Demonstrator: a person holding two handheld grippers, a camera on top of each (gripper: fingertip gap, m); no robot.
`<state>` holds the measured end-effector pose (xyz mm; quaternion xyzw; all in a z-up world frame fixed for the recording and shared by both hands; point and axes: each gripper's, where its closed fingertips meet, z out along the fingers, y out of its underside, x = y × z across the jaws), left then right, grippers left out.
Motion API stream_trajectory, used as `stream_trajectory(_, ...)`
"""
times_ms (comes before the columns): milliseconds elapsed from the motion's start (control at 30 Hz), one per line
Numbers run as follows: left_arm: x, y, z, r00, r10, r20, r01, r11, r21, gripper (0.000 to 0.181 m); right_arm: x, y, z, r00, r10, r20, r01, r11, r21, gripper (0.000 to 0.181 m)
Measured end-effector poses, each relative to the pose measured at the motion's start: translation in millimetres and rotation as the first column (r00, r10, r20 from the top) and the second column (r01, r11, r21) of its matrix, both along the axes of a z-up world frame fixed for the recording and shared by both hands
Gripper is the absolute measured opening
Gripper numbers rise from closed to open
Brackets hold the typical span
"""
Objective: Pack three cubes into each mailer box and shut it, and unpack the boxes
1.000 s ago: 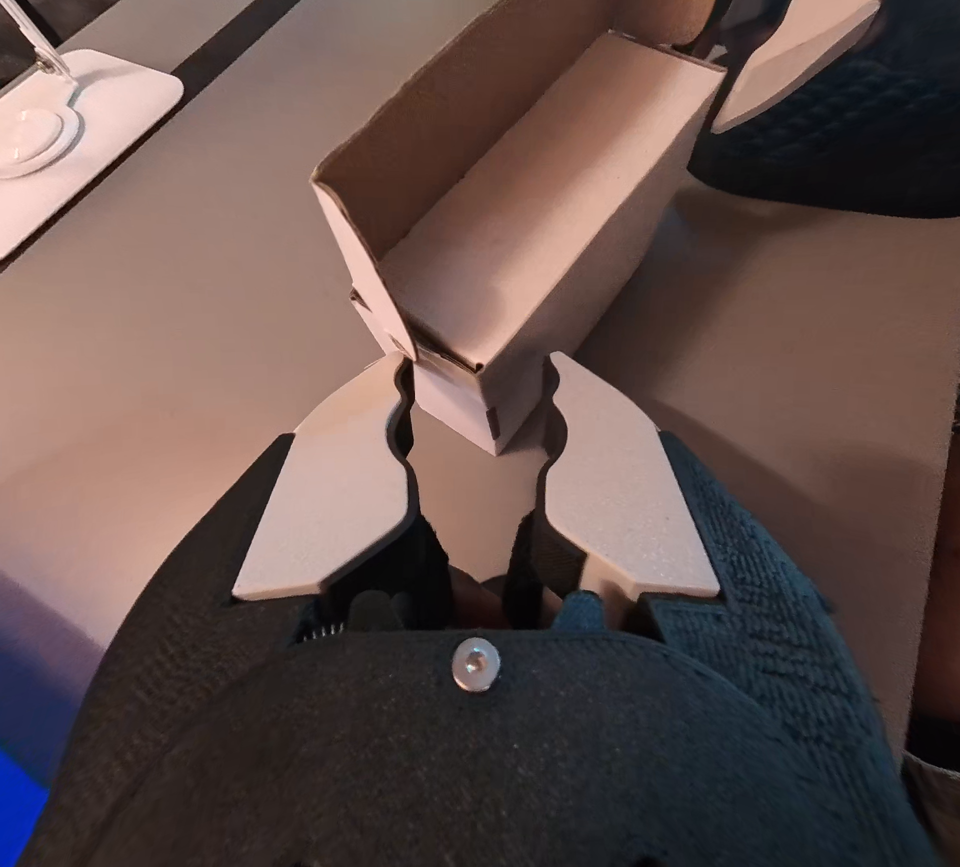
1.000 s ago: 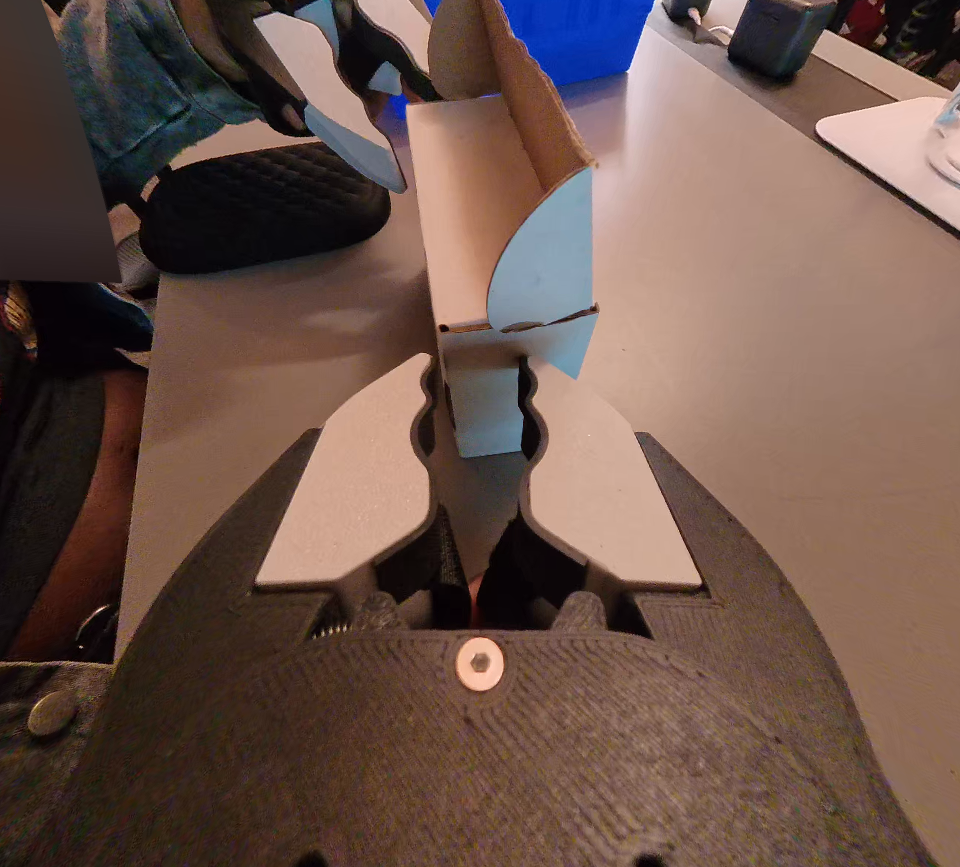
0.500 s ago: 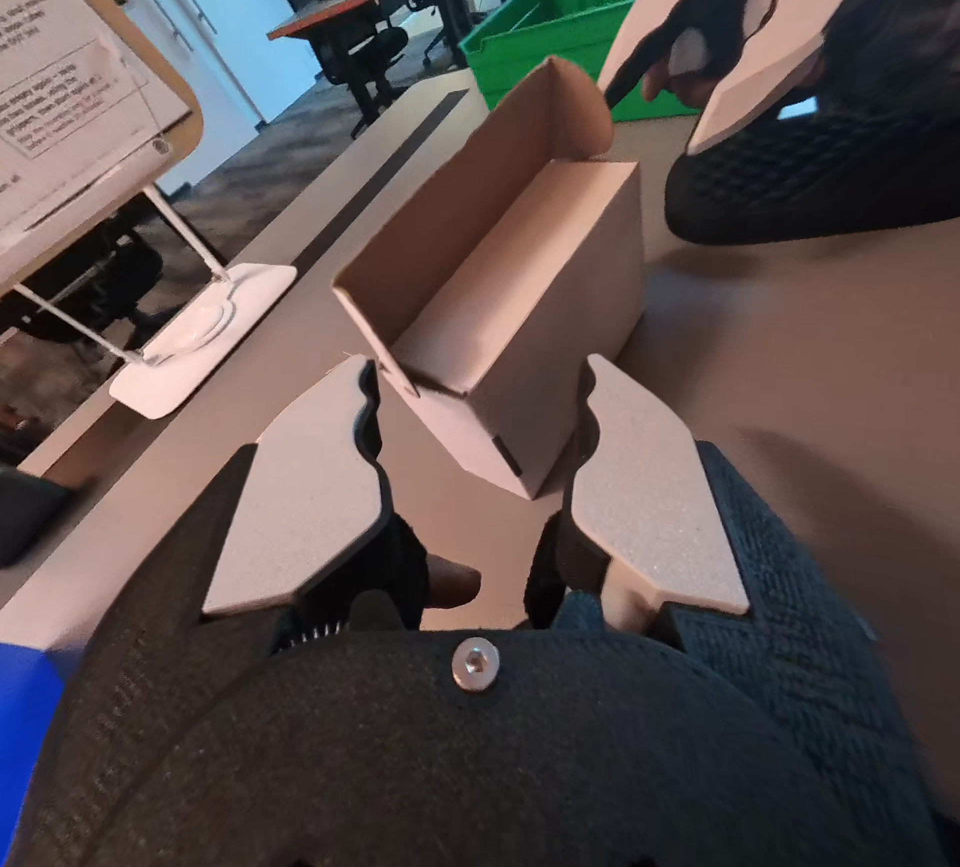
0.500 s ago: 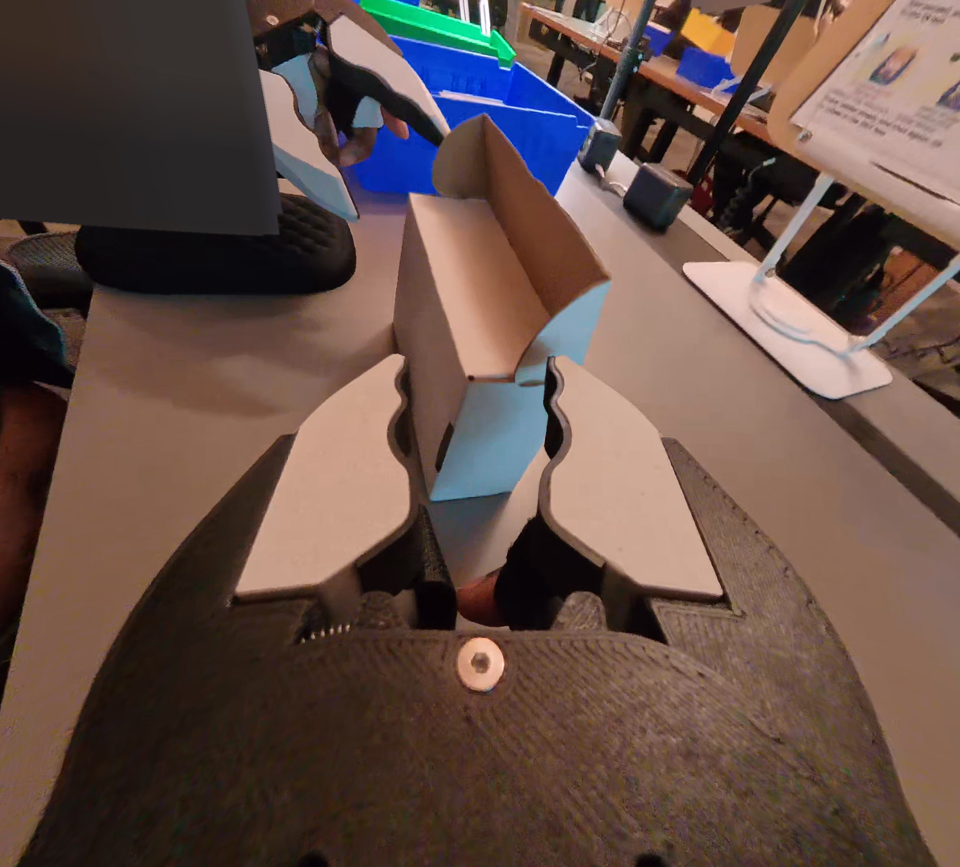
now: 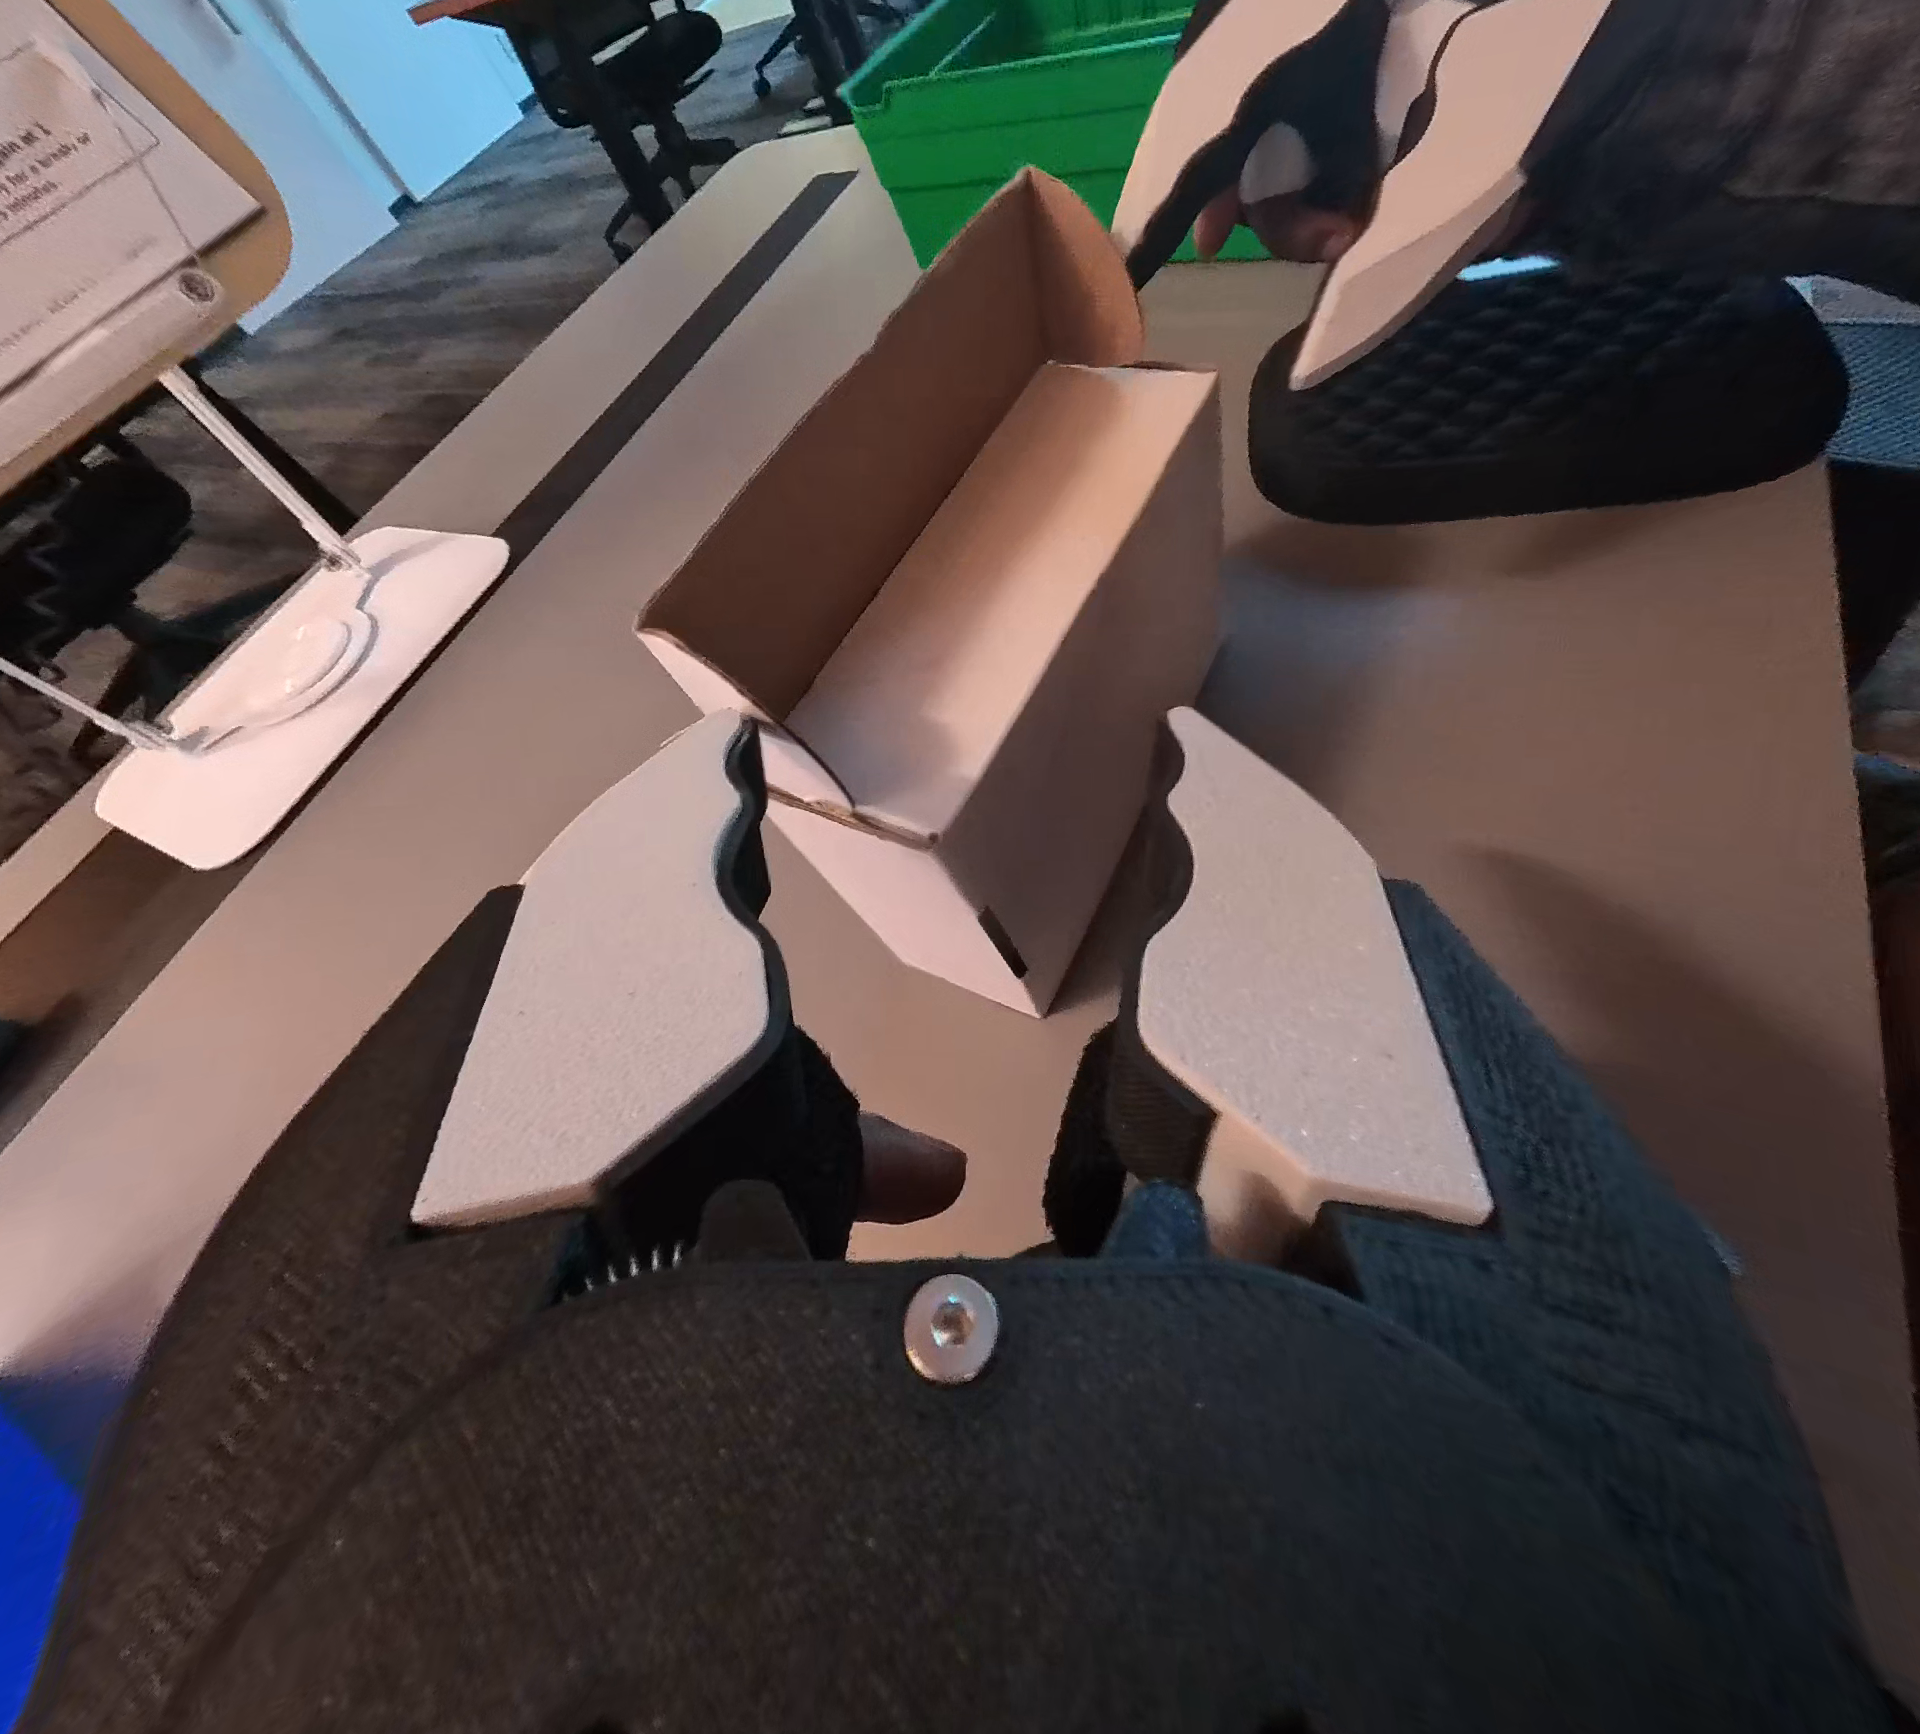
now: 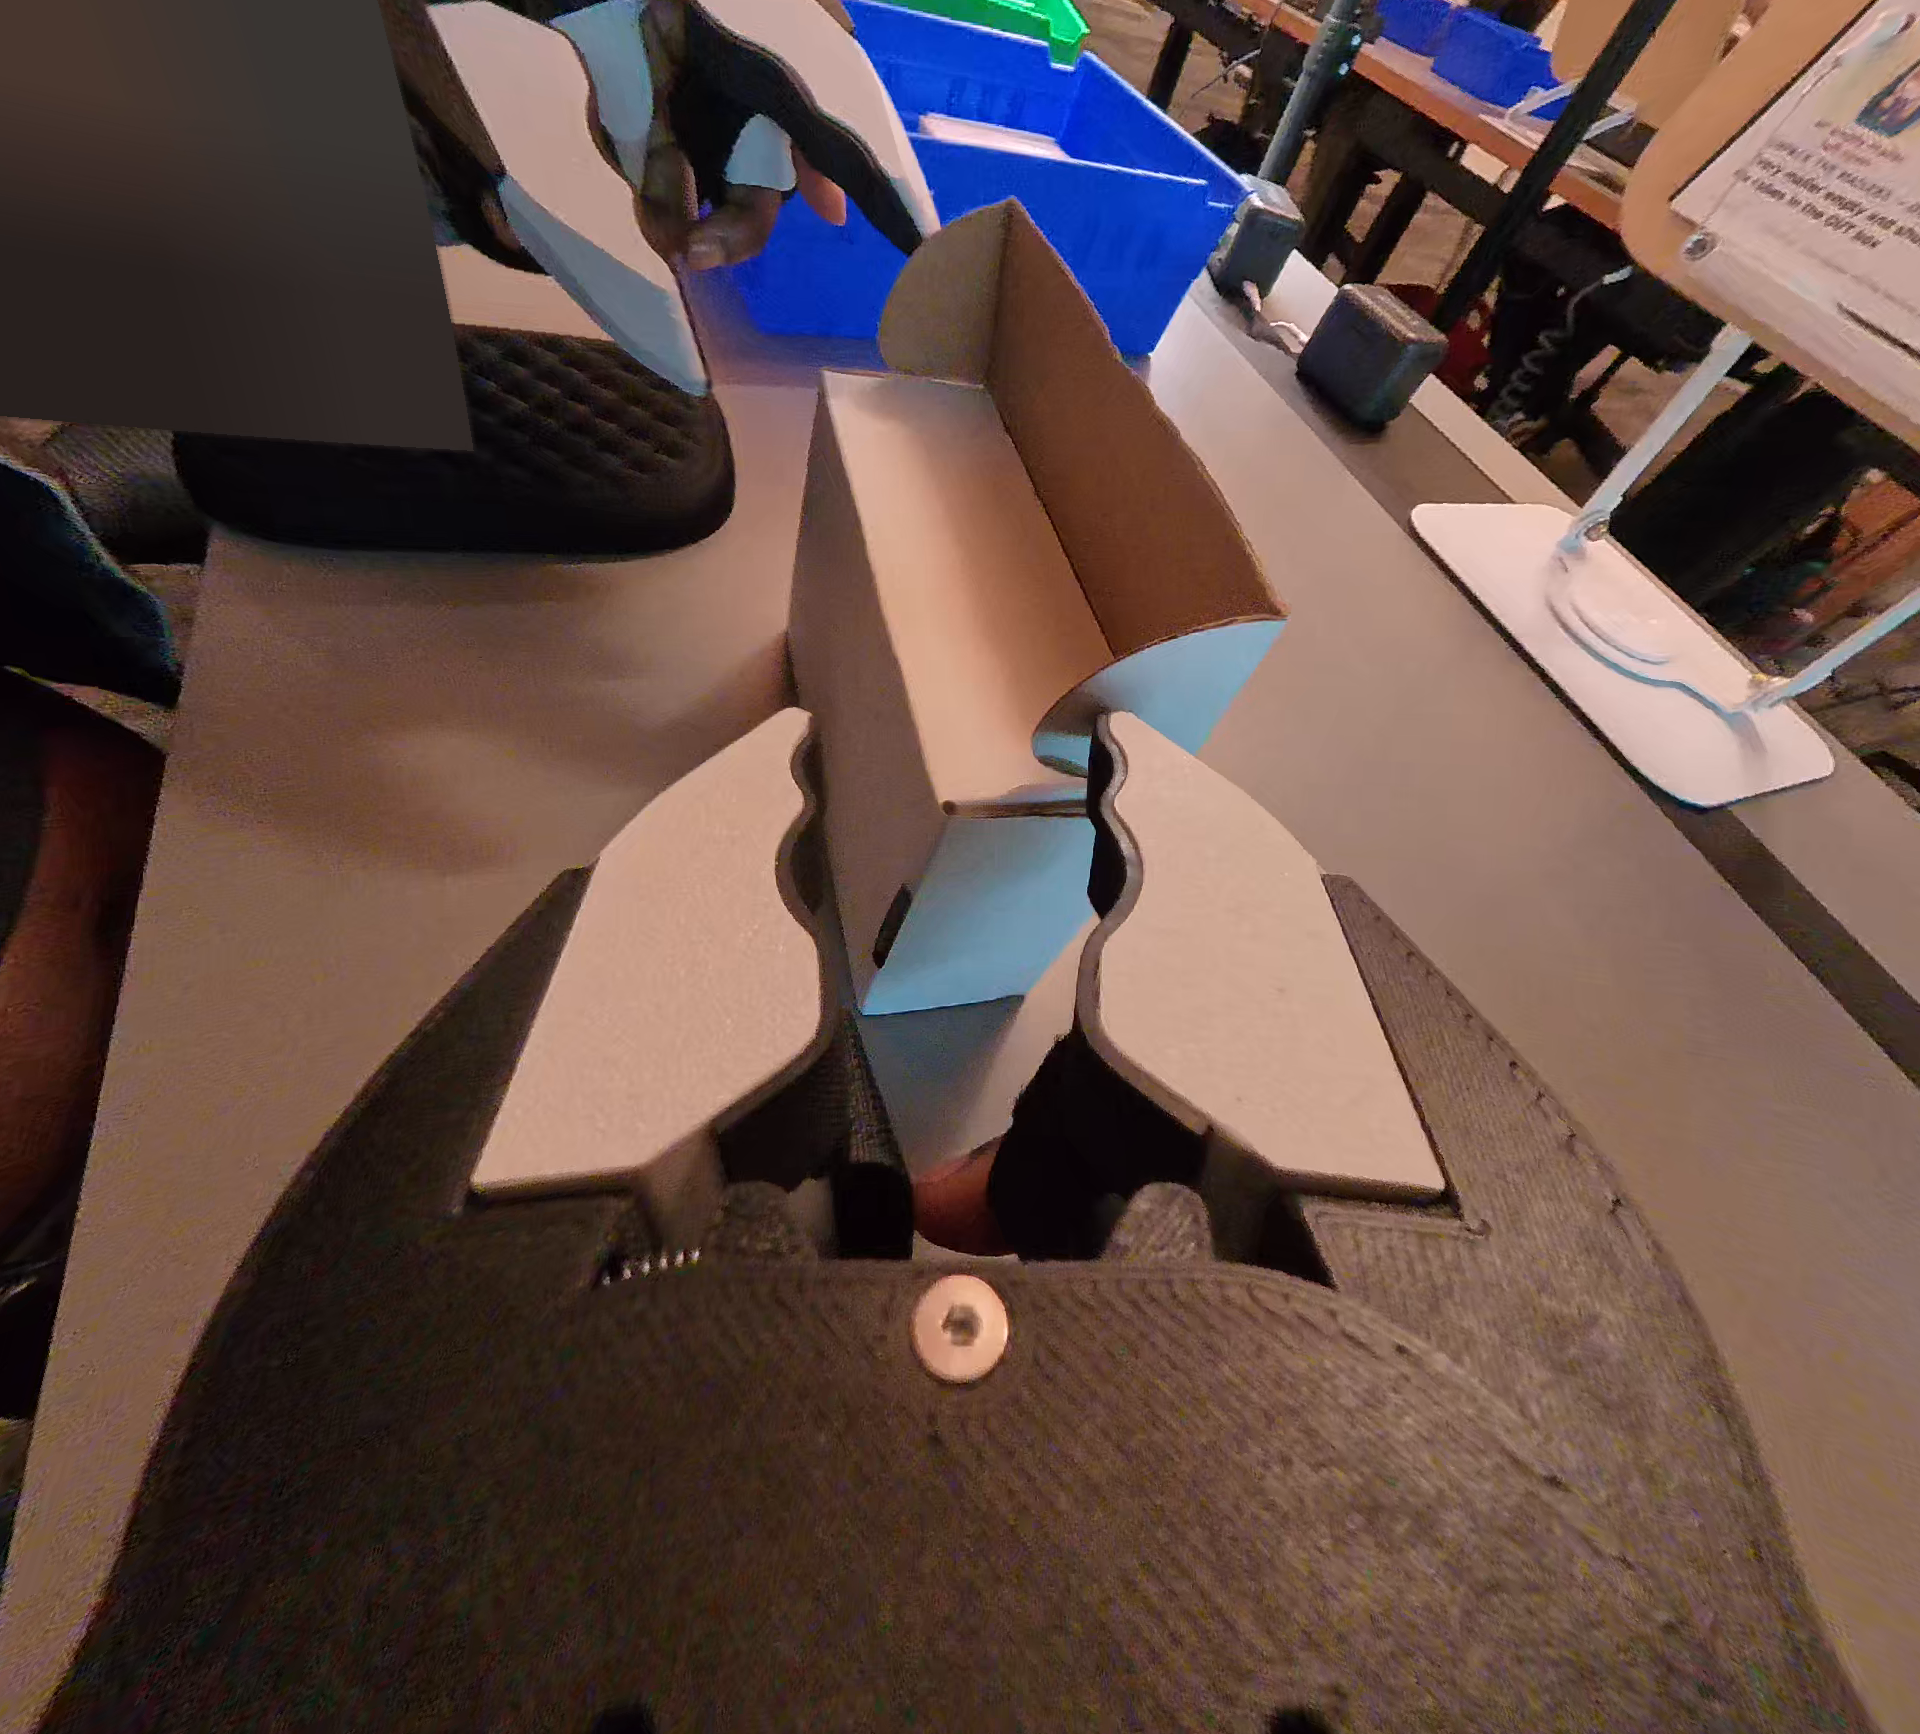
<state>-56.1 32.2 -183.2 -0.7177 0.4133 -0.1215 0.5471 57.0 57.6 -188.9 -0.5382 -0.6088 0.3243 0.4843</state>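
A mailer box [image 5: 997, 604], white outside and brown inside, lies lengthwise on the grey table [image 5: 1507, 749]. Its white top panel lies flat, and a long flap with rounded ears stands up along one side. Its contents are hidden and no cubes show. My left gripper [image 5: 956, 734] is open, its fingers apart on either side of the box's near end. My right gripper [image 6: 954, 728] is open the same way at the other end of the box [image 6: 935, 562]. Each gripper also shows raised beyond the far end in the other view: the right one [image 5: 1221, 328], the left one [image 6: 805, 313].
A green bin [image 5: 1039, 84] stands past the box on one side and a blue bin [image 6: 1039, 178] on the other. A sign stand's white base [image 5: 301, 676] [image 6: 1621, 645] sits along the far edge. Two small dark blocks [image 6: 1371, 354] and a black padded chair part [image 5: 1538, 406] lie close by.
One second ago both grippers pinched the box's two ends. Both have since opened wider and drawn back and up, and the box now rests on the table.
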Motion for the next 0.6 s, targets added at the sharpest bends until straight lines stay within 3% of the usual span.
stream_trajectory(600,3,-3,-17,0.997,0.024,-0.076,-0.022,0.999,0.026,0.071,8,-3,-10,0.994,0.021,0.109,-0.024,0.999,0.023,0.049)
